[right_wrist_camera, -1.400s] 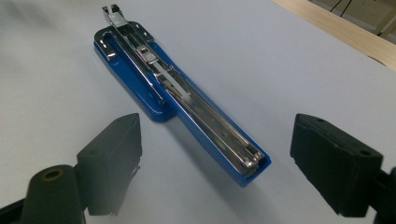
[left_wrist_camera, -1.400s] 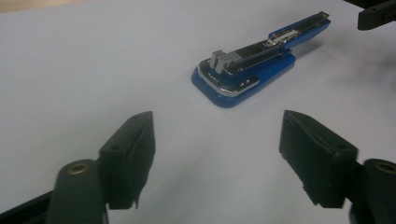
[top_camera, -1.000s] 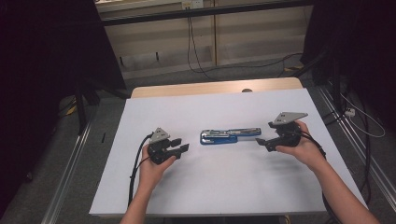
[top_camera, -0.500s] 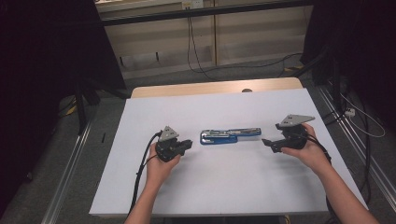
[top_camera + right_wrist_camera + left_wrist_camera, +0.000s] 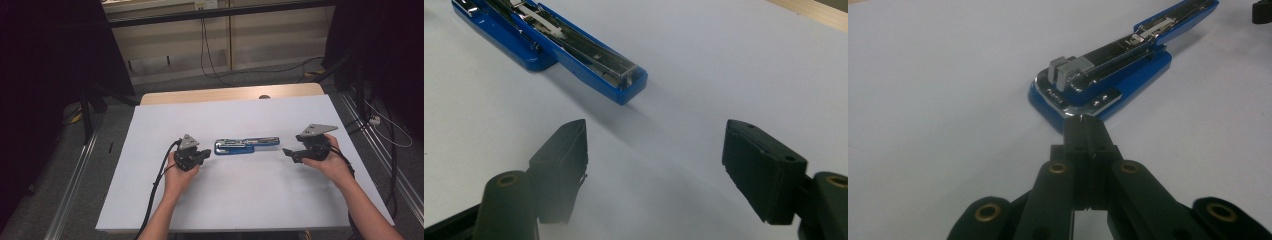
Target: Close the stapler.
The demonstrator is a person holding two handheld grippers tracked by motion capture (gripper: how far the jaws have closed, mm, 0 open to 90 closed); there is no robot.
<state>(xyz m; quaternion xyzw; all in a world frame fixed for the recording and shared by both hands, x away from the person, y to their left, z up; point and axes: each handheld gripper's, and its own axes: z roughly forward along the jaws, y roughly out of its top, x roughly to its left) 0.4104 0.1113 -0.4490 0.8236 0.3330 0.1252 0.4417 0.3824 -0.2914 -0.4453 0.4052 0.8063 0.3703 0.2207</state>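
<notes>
A blue stapler [image 5: 245, 146], folded out flat with its metal staple channel up, lies mid-table on the white surface [image 5: 240, 200]. My left gripper [image 5: 207, 154] sits just left of it, jaws shut with nothing between them. In the left gripper view the closed tips [image 5: 1087, 127] point at the stapler's [image 5: 1098, 85] near blue end, right at its edge; I cannot tell if they touch. My right gripper [image 5: 287, 152] hovers a little right of the stapler's far end. Its jaws [image 5: 656, 150] stand open and have just been closing, with bare table between them. The stapler [image 5: 574, 50] lies ahead of them.
A strip of wooden tabletop [image 5: 230, 95] shows along the far edge of the white surface. Cables [image 5: 210, 65] run over the floor beyond, and metal rails [image 5: 75, 195] flank the table. Black cable [image 5: 157, 190] trails from the left gripper.
My left hand has slid right toward the stapler and its jaws have closed. The right hand has hardly moved.
</notes>
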